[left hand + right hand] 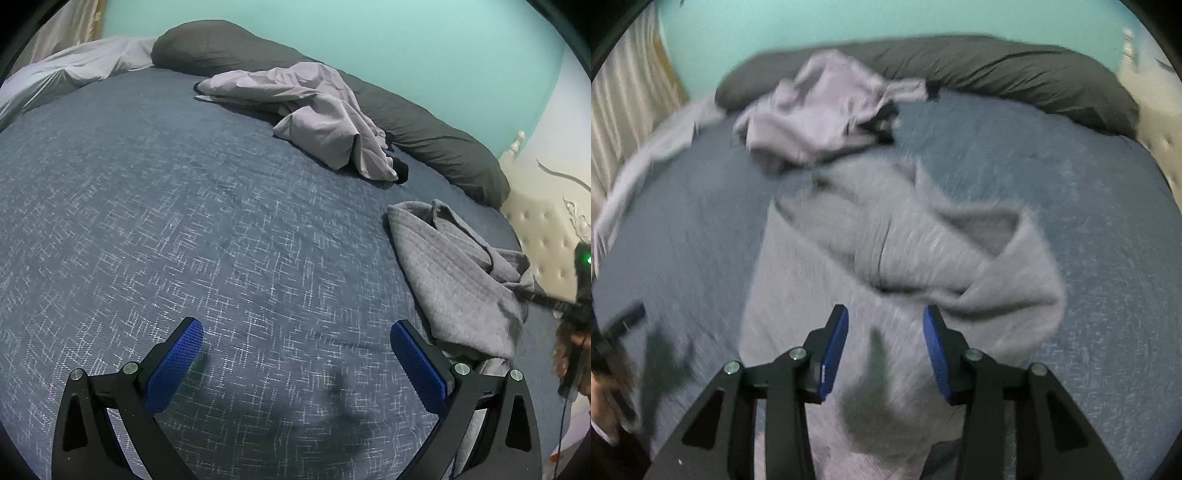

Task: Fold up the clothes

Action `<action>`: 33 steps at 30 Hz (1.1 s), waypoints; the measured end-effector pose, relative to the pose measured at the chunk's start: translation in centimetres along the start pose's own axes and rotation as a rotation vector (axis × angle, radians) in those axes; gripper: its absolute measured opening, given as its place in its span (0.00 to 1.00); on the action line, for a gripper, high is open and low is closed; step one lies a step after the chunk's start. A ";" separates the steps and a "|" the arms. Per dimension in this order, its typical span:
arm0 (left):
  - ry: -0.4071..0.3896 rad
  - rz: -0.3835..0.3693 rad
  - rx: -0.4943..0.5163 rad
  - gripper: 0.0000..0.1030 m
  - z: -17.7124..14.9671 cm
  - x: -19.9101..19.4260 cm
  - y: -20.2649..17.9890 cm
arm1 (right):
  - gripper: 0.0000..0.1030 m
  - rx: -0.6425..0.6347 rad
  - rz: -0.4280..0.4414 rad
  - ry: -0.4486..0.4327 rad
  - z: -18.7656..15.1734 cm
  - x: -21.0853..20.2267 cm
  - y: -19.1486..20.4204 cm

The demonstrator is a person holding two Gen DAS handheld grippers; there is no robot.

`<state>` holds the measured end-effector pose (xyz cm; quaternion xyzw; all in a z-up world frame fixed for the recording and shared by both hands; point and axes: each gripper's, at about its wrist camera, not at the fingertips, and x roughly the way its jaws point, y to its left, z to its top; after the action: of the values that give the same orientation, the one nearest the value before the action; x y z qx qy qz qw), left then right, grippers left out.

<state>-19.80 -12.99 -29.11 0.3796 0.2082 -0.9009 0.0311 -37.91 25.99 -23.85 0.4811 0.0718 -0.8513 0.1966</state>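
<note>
The grey knit garment (886, 236) lies crumpled on the blue bedspread (184, 221), directly under the right gripper (884, 350), whose jaws stand apart and hold nothing; the left gripper (295, 369) is spread wide over bare bedspread, just beside the garment's edge. A lilac garment (314, 110) lies bunched further back, near the dark pillow (424, 125). The grey cloth looks soft, thick and limp, so it will probably sag and is best taken at a hem or corner; no label or writing can be read.
</note>
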 end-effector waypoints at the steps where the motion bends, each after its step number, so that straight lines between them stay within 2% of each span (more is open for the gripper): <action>1: 0.000 0.000 -0.002 1.00 0.0 0.0 0.1 | 0.41 -0.014 -0.011 0.024 -0.3 0.7 0.2; 7: -0.002 -0.002 -0.002 1.00 0.0 0.0 0.1 | 0.40 -0.008 -0.044 0.071 -1.7 3.2 0.2; 9: -0.001 -0.002 -0.002 1.00 0.0 0.0 0.2 | 0.23 -0.044 -0.064 0.085 -2.0 3.8 0.8; 11: 0.000 -0.002 -0.003 1.00 -0.1 0.1 0.2 | 0.13 -0.069 -0.087 0.084 -2.1 4.0 1.2; 13: 0.000 -0.002 -0.003 1.00 -0.1 0.1 0.3 | 0.10 -0.082 -0.099 0.067 -2.2 3.8 1.5; 16: 0.001 -0.001 -0.001 1.00 -0.2 0.2 0.3 | 0.11 -0.074 -0.078 -0.007 -1.7 2.4 1.5; 17: 0.002 0.001 -0.001 1.00 -0.2 0.2 0.3 | 0.17 -0.068 -0.077 -0.014 -1.5 2.3 1.5; 18: 0.003 0.000 0.000 1.00 -0.2 0.3 0.3 | 0.40 -0.061 -0.071 -0.017 -1.2 2.3 1.4; 20: 0.006 0.000 0.003 1.00 -0.3 0.3 0.3 | 0.60 -0.050 -0.044 -0.003 -0.8 2.9 1.2; 23: 0.006 0.001 0.005 1.00 -0.4 0.4 0.3 | 0.60 -0.077 -0.024 0.025 -0.4 4.3 2.1; 24: 0.006 0.001 0.005 1.00 -0.4 0.4 0.4 | 0.59 -0.086 -0.021 0.019 -0.4 4.3 2.6; 25: 0.007 0.001 0.003 1.00 -0.4 0.4 0.4 | 0.53 -0.096 -0.018 0.013 -0.4 4.2 3.1; 26: 0.006 0.000 0.002 1.00 -0.4 0.4 0.5 | 0.34 -0.106 -0.015 0.007 -0.4 4.1 3.5; 28: 0.007 0.000 0.000 1.00 -0.3 0.4 0.6 | 0.23 -0.125 -0.009 -0.006 -0.5 3.9 4.5; 29: 0.006 -0.001 -0.002 1.00 -0.3 0.4 0.7 | 0.11 -0.135 -0.006 -0.012 -0.5 3.8 5.0; 30: 0.004 -0.002 -0.004 1.00 -0.3 0.4 0.8 | 0.05 -0.144 -0.003 -0.018 -0.5 3.7 5.4; 33: 0.001 -0.006 -0.012 1.00 -0.2 0.3 1.0 | 0.03 -0.170 0.015 -0.039 -0.4 3.3 6.9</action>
<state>-19.61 -13.76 -29.78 0.3791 0.2148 -0.8996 0.0306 -36.31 18.94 -26.46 0.4467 0.1366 -0.8498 0.2442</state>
